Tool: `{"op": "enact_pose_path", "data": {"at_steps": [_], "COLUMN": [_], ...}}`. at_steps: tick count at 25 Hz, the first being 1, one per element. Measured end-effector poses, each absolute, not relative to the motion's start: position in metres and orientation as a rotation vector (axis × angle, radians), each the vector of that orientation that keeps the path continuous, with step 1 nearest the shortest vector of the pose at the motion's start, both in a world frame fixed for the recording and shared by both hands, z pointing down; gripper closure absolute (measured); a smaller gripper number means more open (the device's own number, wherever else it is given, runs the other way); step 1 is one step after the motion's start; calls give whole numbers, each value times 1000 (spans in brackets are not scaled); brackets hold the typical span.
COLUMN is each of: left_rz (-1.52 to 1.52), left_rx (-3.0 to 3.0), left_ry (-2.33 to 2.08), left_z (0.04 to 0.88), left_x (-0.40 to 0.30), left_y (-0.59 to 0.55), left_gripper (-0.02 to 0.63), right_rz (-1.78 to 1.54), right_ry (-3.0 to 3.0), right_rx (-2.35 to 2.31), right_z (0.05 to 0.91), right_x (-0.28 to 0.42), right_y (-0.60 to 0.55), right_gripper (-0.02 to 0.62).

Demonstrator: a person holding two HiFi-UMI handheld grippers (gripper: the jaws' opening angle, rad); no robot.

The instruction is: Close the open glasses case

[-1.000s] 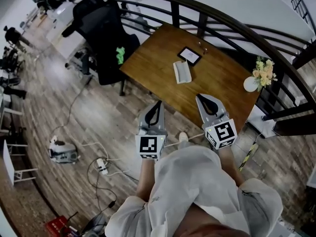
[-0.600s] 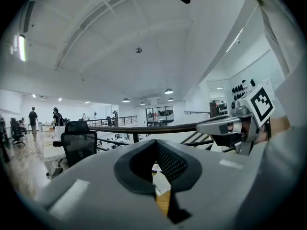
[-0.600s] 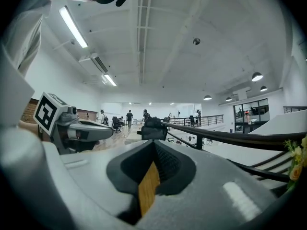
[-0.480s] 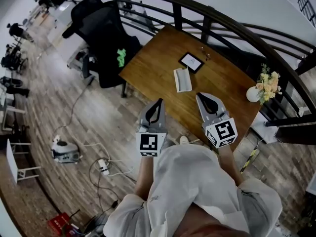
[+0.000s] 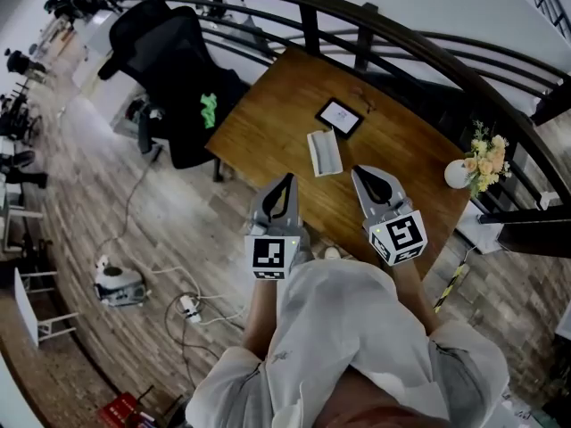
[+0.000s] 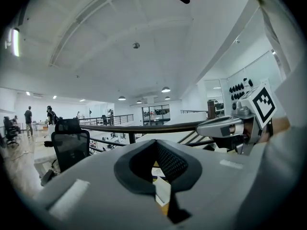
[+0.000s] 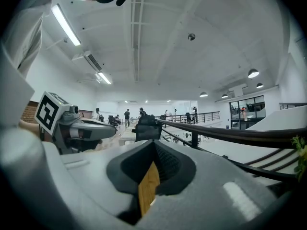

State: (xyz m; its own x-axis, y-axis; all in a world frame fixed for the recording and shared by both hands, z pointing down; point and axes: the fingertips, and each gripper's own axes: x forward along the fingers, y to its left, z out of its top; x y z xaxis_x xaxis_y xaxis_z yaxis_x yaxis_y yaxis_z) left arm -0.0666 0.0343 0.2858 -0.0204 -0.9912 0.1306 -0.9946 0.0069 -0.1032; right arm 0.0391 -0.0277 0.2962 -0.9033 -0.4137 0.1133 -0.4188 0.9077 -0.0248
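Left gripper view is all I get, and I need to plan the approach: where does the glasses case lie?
Observer: The glasses case lies open on the wooden table, ahead of the left gripper, which does not touch it.
Operator: Anything close to it?
Observer: A dark-framed tablet lies just beyond it.
Operator: And the right gripper?
Observer: The right gripper is shut and empty, held short of the case.

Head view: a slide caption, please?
Both shut, left gripper and right gripper hover short of the open white glasses case on the brown wooden table.
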Motion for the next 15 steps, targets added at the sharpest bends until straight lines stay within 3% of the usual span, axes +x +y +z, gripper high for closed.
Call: {"op": "enact_pose_path", "data": {"at_steps": [15], "left_rz": [240], "left_rx": [2384], "left_ry": [-1963], "left_z": [299], "left_x": [-127], "left_y": [-45], "left_gripper": [588], "right_rz": [129], "right_ry": [-2824], "right_rx": [925], "right_z": [313], "right_x": [-9], "right_y": [-83], "right_gripper": [592]}}
